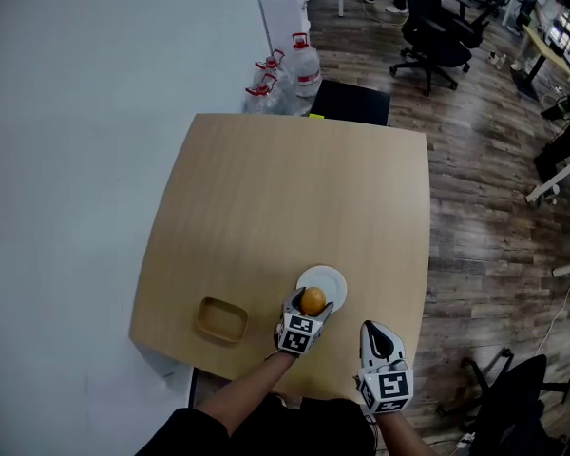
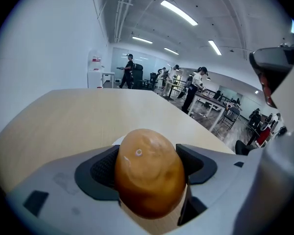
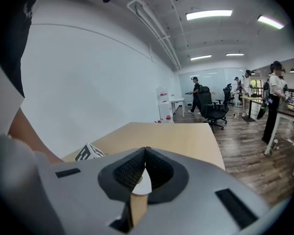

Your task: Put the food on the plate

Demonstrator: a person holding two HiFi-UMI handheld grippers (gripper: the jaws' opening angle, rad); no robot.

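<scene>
Left hand-held gripper is clamping the round brownish food over the near edge of the white plate on the table. Right hand-held gripper is idling beside it, closed and empty. Best approach: centring over the plate and lowering close before releasing, since round food is likely to roll.

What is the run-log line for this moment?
left gripper: shut on food | food: over plate near edge, contact unclear | right gripper: shut, empty | step: release pending
</scene>
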